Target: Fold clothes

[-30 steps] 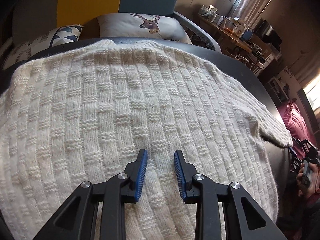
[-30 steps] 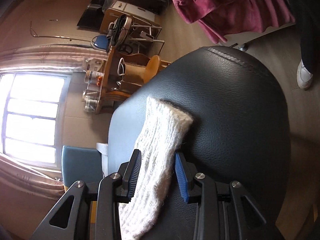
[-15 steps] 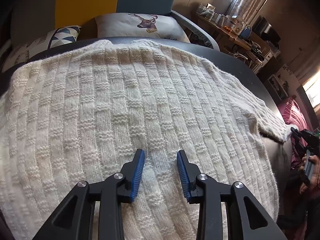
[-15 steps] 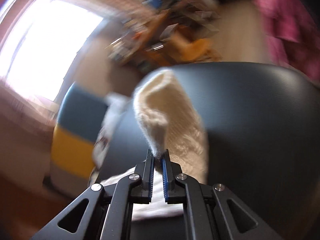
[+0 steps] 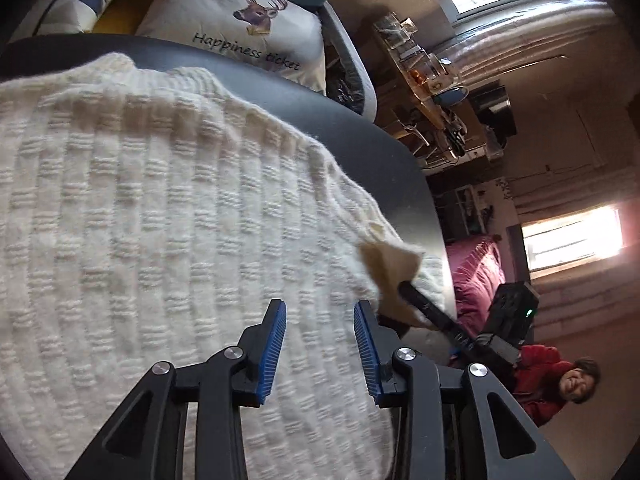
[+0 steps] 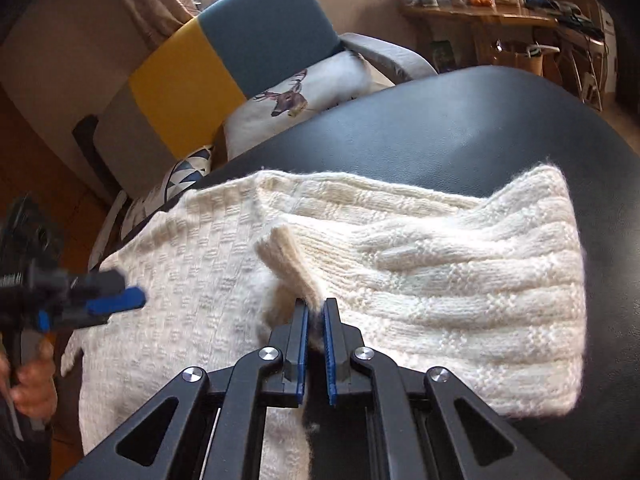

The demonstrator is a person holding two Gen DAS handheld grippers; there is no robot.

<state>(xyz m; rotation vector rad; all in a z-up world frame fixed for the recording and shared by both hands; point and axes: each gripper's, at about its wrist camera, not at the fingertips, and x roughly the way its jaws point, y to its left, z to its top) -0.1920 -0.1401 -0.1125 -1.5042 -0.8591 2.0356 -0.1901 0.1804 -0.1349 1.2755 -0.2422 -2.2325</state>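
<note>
Pinching one sweater (image 6: 440,280) cuff, right gripper (image 6: 316,312) jaws clamp; left gripper (image 5: 320,320) gapes.

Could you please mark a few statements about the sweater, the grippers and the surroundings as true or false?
1. The right gripper is clamped on the sleeve cuff of the cream sweater. True.
2. The left gripper also pinches a fold of knit. False: its jaws stand apart over the sweater, with nothing pressed between them.
3. The sweater lies on a dark padded surface. True.
4. The pillow behind it shows a cat. False: it shows a deer's head with antlers.
5. The sleeve hangs off the edge. False: it is drawn over the sweater's body.
</note>
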